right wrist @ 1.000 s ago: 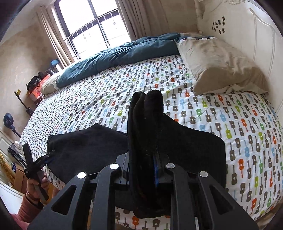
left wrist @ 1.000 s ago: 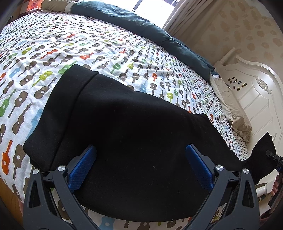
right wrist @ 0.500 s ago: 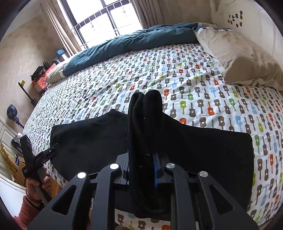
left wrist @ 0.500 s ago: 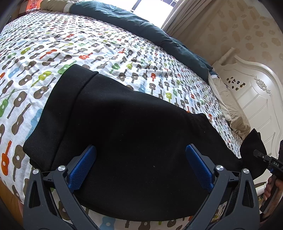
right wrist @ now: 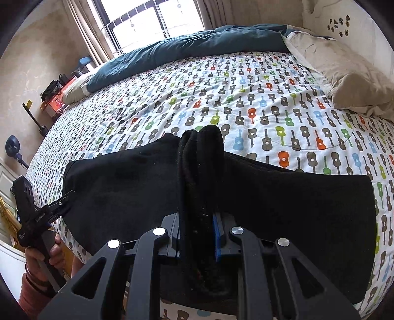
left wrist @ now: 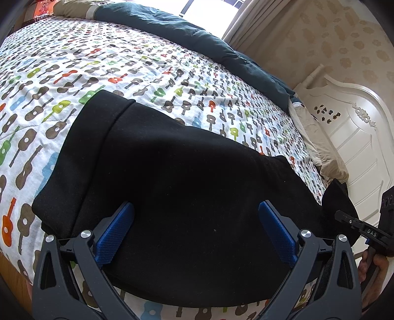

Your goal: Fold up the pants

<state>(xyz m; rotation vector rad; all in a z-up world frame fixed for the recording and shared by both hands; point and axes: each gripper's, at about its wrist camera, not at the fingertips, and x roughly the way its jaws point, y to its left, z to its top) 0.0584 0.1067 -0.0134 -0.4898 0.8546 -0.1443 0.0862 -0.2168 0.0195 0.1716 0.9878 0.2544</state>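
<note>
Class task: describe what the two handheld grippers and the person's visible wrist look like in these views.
Left gripper: dark grey angular arms, silver pivot bolts, textured blue pads. Right gripper: black arms, silver bolts, blue pad lining; seen from the left camera, white "DAS" lettering on its side. At the left wrist, a pinkish-red ribbed sleeve cuff and thin bangles.

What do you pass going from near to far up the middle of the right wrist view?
Right claw shut on a bunch of the black pants → guitar-print sheet → teal duvet → window.
</note>
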